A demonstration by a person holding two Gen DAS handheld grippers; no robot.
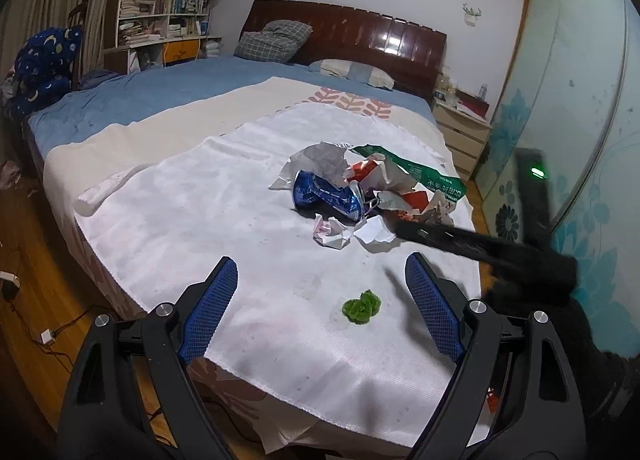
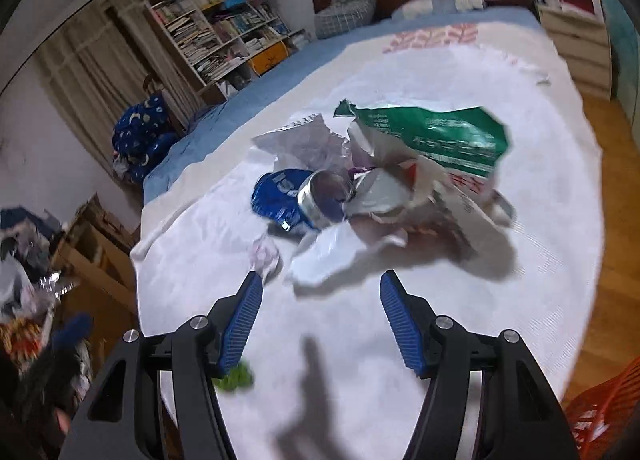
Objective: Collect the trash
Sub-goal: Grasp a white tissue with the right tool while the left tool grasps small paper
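— Nearest my left gripper [image 1: 320, 296] is a green scrap [image 1: 361, 306] on the white cloth [image 1: 200, 219], lying between its spread fingers and touching neither. Take that first?

— I would: lower straight down and close gently, so the cloth doesn't bunch up with it.

— Further right, the crushed blue can [image 1: 328, 195] sits touching crumpled paper [image 1: 334, 234] and a green wrapper [image 1: 416, 169], all heaped mid-cloth on the bed.

— My right gripper [image 2: 320, 318] is spread wide too, holding nothing, aimed at a white paper piece [image 2: 324, 256] at the heap's near edge. I'd pinch a raised fold, not the flat sheet. An orange basket [image 2: 604, 408], probably the bin, sits at far right.
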